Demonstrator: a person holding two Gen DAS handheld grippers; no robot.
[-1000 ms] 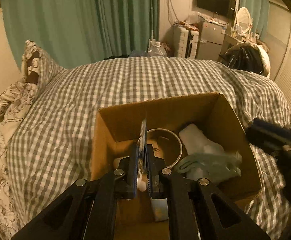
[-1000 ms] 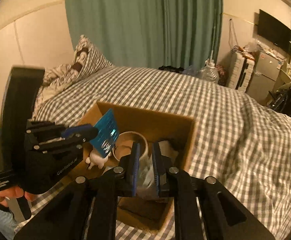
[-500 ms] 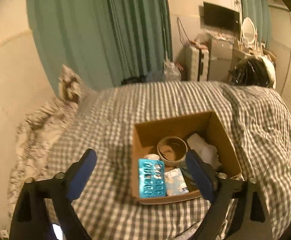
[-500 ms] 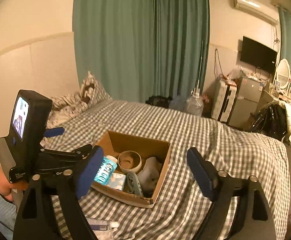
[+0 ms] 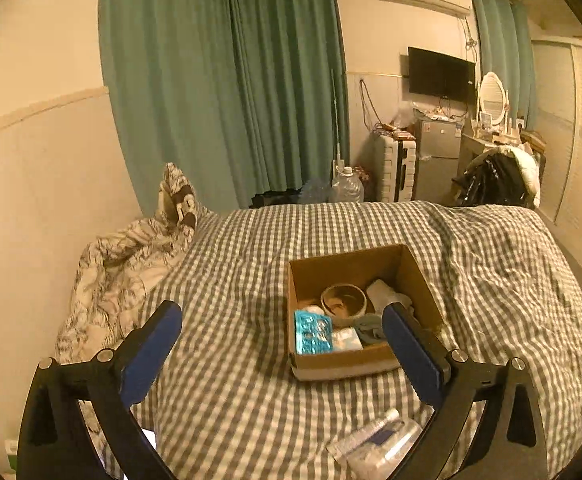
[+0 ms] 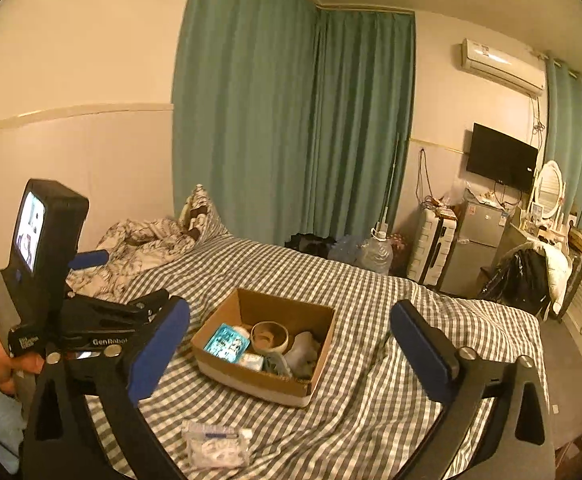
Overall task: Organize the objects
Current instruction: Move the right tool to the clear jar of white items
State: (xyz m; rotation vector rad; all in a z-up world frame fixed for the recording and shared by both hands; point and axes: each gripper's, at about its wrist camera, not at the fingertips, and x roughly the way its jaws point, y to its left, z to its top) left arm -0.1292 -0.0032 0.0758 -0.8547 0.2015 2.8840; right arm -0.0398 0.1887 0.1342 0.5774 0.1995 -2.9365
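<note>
Both grippers have pulled back from the cardboard box (image 5: pixel 361 360) with jaws spread wide and empty, leaving the clear packet (image 6: pixel 216 444) lying crosswise on the bedspread (image 6: pixel 371 392) just beneath the right gripper (image 6: pixel 289 344).

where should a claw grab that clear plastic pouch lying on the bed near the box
The pouch lies flat on the checked cover, apart from the box. Come from above and pinch across its narrow width near the middle; its soft, crinkled film should bunch between the fingers.
</note>
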